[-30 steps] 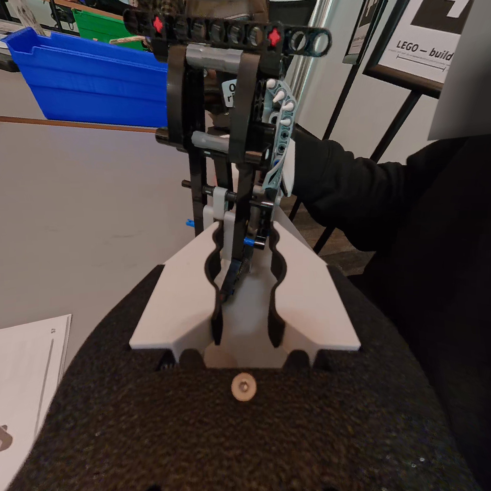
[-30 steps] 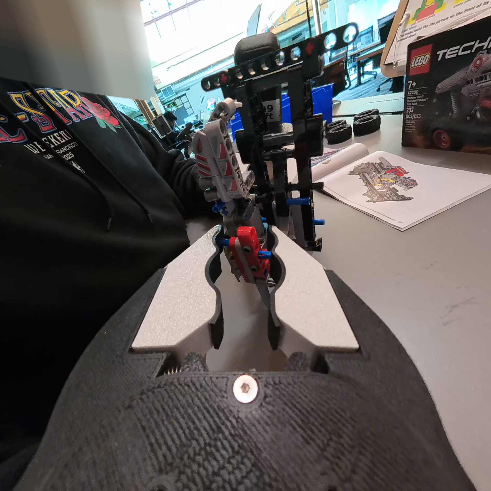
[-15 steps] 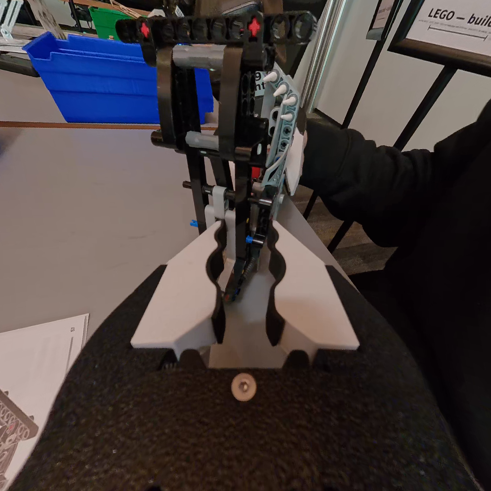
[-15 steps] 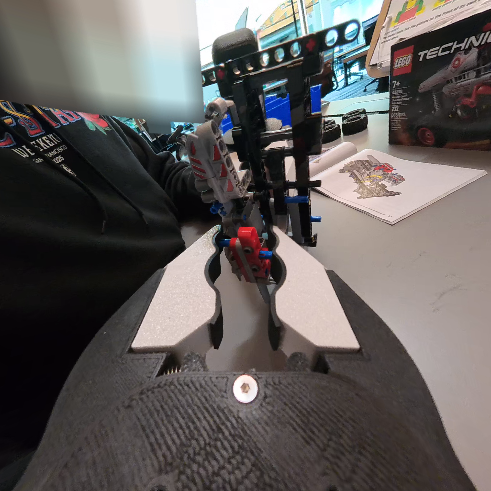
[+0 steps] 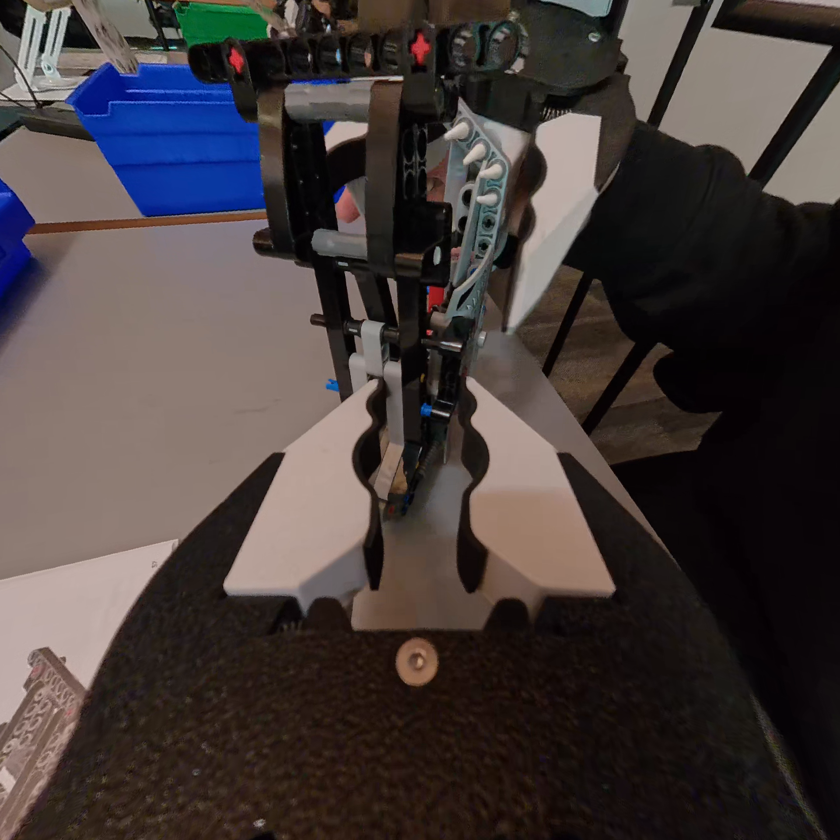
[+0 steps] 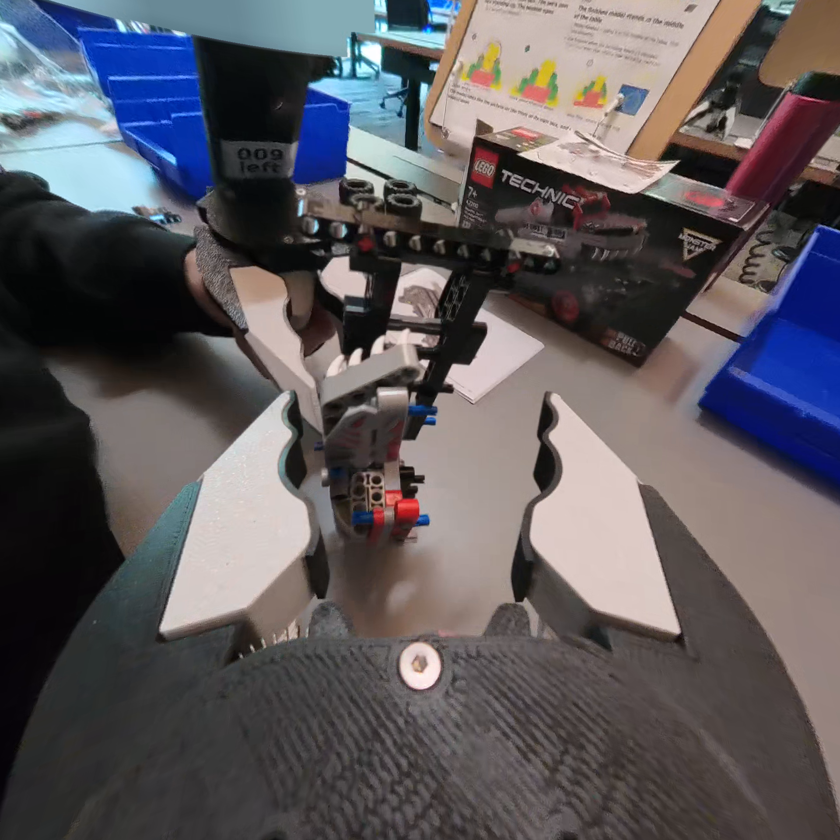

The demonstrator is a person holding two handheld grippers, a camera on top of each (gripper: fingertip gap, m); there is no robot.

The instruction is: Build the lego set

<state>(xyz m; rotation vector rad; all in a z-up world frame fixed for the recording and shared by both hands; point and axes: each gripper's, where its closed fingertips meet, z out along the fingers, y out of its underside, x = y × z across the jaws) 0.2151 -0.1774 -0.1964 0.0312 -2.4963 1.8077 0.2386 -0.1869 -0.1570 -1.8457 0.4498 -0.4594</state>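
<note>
The lego model is a black frame with a long holed beam on top and a grey toothed jaw piece on its side. My left gripper is shut on the model's lower end and holds it upright over the table. In the right wrist view the model shows its grey, red and blue end between my right gripper's fingers, which stand wide open and do not touch it. The left gripper shows there at the upper left, gripping the model. The right gripper's white fingers show behind the model in the left wrist view.
The lego set box and several black tyres stand at the back. An open instruction booklet lies behind the model and also shows in the left wrist view. Blue bins flank the grey table. A dark sleeve is at the right. Tip to tip, the grippers are about 5 cm apart.
My right gripper has opened, let go of the model's red and grey end, and drawn back and up. My left gripper keeps its hold on the model.
</note>
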